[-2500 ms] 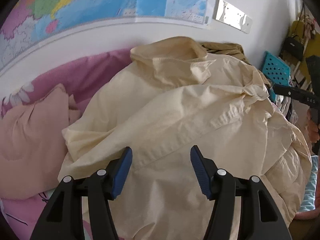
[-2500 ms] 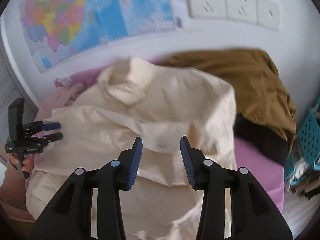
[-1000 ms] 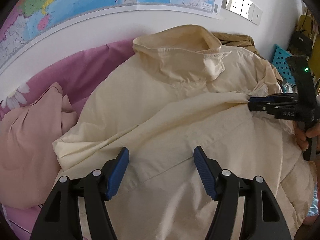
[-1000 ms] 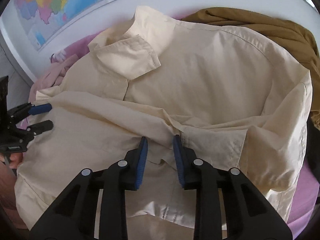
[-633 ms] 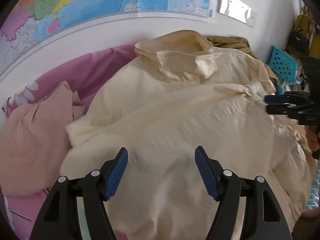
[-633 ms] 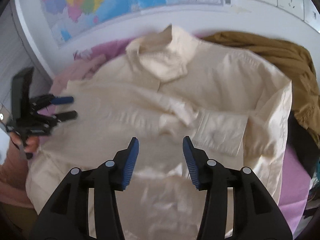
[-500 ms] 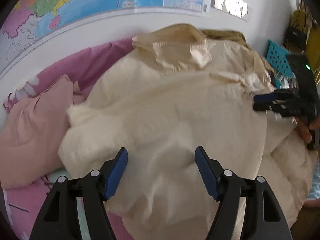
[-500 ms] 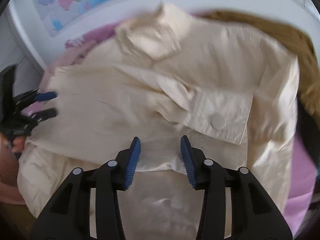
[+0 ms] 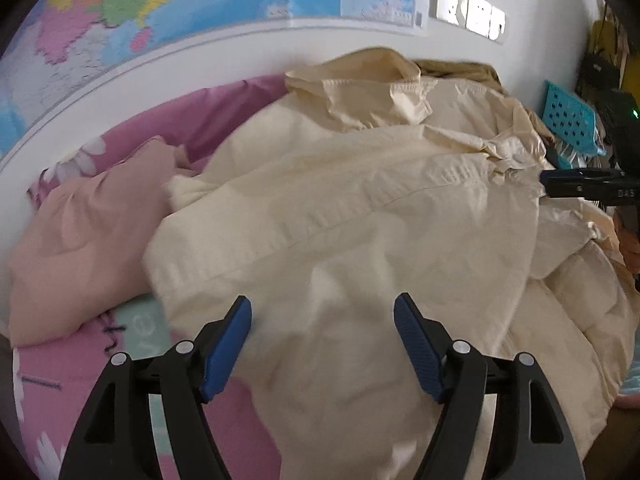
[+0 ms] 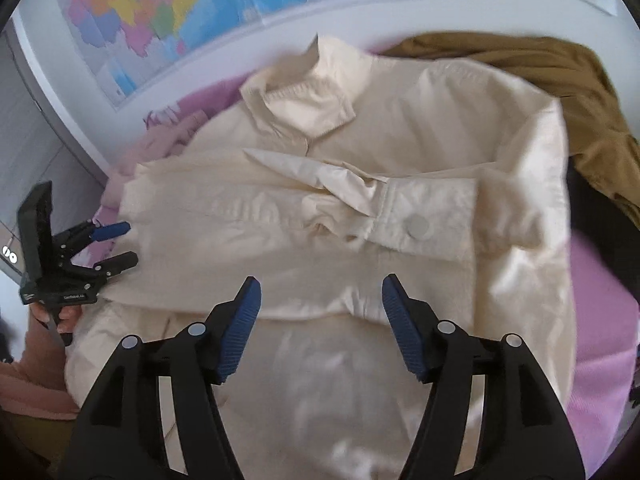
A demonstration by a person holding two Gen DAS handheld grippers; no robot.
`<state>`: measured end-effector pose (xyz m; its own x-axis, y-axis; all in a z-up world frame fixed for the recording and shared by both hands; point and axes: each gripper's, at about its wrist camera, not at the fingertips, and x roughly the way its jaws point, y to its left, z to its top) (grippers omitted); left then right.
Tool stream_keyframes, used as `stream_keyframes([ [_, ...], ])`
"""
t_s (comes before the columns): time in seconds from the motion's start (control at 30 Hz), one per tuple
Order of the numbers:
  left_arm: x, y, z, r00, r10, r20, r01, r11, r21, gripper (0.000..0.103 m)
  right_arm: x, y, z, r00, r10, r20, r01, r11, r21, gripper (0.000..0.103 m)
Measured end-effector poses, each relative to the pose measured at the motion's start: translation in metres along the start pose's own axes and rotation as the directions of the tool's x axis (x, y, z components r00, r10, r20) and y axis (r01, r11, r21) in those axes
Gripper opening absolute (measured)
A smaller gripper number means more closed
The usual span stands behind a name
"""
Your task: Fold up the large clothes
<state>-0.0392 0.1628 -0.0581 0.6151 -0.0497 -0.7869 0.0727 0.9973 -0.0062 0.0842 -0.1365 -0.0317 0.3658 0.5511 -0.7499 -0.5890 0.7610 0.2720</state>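
Cream shirt (image 10: pixel 360 208) lies front-up on a pink bedsheet (image 10: pixel 600 300), filling the middle of both views, collar (image 10: pixel 304 100) toward the map (image 10: pixel 160 12) on the wall at upper frame.

Right wrist view, left to right: left gripper (image 10: pixel 118 244) sits at the left edge, just beside the shirt's left fold; its jaws are opening, nothing between them. A pale pink garment (image 10: pixel 168 140) shows past the shirt's upper left edge. One sleeve is folded across the chest, its buttoned cuff (image 10: pixel 424 220) at centre right. Right gripper (image 10: pixel 322 308) hangs above the lower hem area, jaws opening, no cloth pinched. A brown garment (image 10: pixel 560 76) crowds the upper right edge. Bare sheet remains along the right side.

Left wrist view: open sheet shows lower left; a teal basket (image 9: pixel 568 120) stands at far right.
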Motion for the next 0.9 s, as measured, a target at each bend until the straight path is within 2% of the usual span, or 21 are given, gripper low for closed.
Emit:
stream_keyframes([
  [0.1,-0.021,0.007,-0.013,1.000,-0.001,0.025,0.002,0.999,-0.034,0.072,-0.028,-0.004,-0.013,0.999,0.005,0.048,-0.006,1.000,0.023,0.065],
  [0.23,-0.051,0.019,-0.036,0.997,-0.059,0.057,0.064,0.994,-0.094,0.075,-0.058,-0.014,-0.035,0.996,-0.004,0.089,-0.001,0.999,0.049,0.073],
  [0.27,-0.060,0.023,-0.045,0.993,-0.091,0.070,0.099,0.989,-0.110,0.076,-0.068,-0.020,-0.045,0.995,-0.006,0.095,0.000,0.998,0.064,0.074],
  [0.4,-0.082,0.032,-0.072,0.987,-0.131,0.095,0.144,0.977,-0.155,0.078,-0.096,-0.042,-0.078,0.993,-0.054,0.107,0.040,0.991,0.128,0.083],
  [0.43,-0.083,0.034,-0.078,0.986,-0.141,0.090,0.155,0.973,-0.171,0.078,-0.100,-0.047,-0.084,0.993,-0.052,0.105,0.036,0.989,0.141,0.086],
  [0.53,-0.085,0.040,-0.100,0.979,-0.194,0.067,0.204,0.950,-0.234,0.078,-0.111,-0.066,-0.114,0.996,-0.030,0.083,0.013,0.979,0.205,0.088],
  [0.6,-0.084,0.039,-0.115,0.966,-0.254,0.053,0.259,0.930,-0.261,0.078,-0.110,-0.073,-0.130,0.998,0.012,0.063,-0.027,0.971,0.239,0.090],
  [0.7,-0.083,0.033,-0.129,0.951,-0.303,0.058,0.306,0.908,-0.286,0.078,-0.102,-0.080,-0.150,0.999,0.028,0.028,-0.034,0.964,0.265,0.091],
  [0.73,-0.083,0.033,-0.133,0.942,-0.330,0.067,0.334,0.894,-0.298,0.078,-0.100,-0.082,-0.155,0.998,0.050,0.029,-0.056,0.959,0.279,0.091],
  [0.87,-0.073,0.022,-0.145,0.881,-0.468,0.066,0.461,0.819,-0.342,0.079,-0.097,-0.088,-0.168,0.988,0.130,0.088,-0.151,0.938,0.311,0.092],
  [0.9,-0.070,0.018,-0.147,0.873,-0.485,0.054,0.472,0.811,-0.345,0.081,-0.098,-0.089,-0.170,0.985,0.145,0.099,-0.169,0.933,0.317,0.092],
])
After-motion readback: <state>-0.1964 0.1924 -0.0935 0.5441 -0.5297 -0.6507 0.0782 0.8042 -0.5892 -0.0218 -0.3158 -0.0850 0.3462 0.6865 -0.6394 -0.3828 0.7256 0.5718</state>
